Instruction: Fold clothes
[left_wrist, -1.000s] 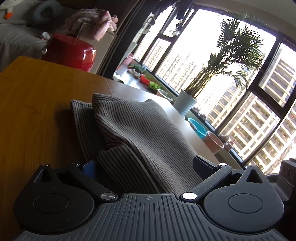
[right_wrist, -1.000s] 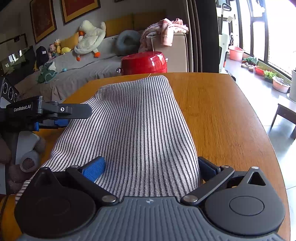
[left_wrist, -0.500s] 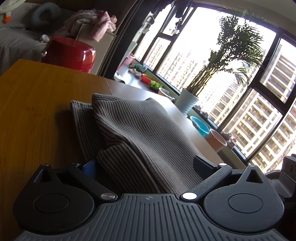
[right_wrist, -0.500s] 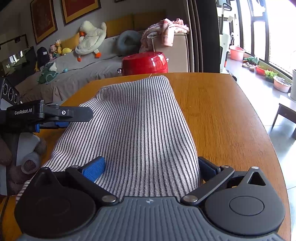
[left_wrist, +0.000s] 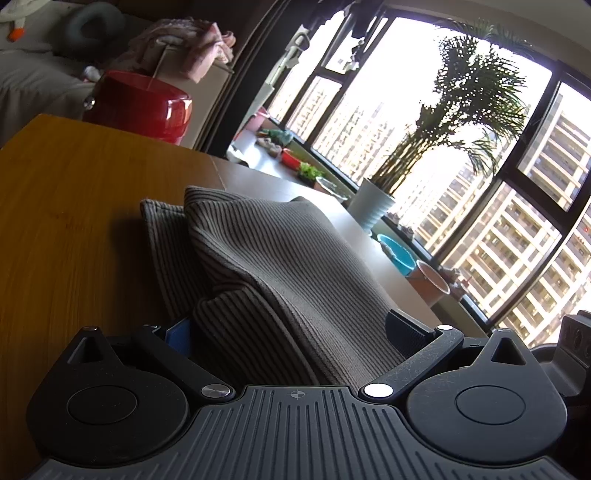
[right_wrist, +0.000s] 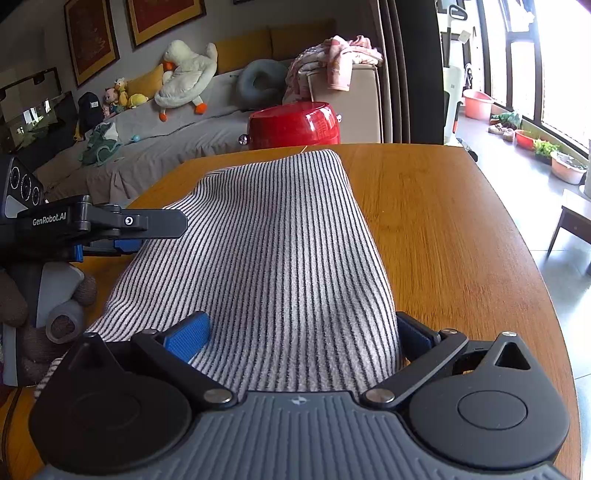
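Observation:
A grey-and-black striped knit garment (right_wrist: 266, 240) lies lengthwise on the wooden table (right_wrist: 454, 229), partly folded, with a layer doubled over in the left wrist view (left_wrist: 266, 251). My right gripper (right_wrist: 299, 334) is open at the garment's near end, and the cloth fills the space between its blue-padded fingers (right_wrist: 186, 336). My left gripper (left_wrist: 291, 330) is open too, low at the garment's left side, with raised cloth between its fingers. It shows from the side in the right wrist view (right_wrist: 147, 229).
A red pot (right_wrist: 295, 123) stands just past the table's far edge. Behind it is a sofa with a plush duck (right_wrist: 184, 74) and a pile of pink clothes (right_wrist: 332, 62). Windows, a potted palm (left_wrist: 376, 210) and bowls line the right side.
Almost nothing differs. Both grippers stay open at the garment, and the left one has drifted only very slightly.

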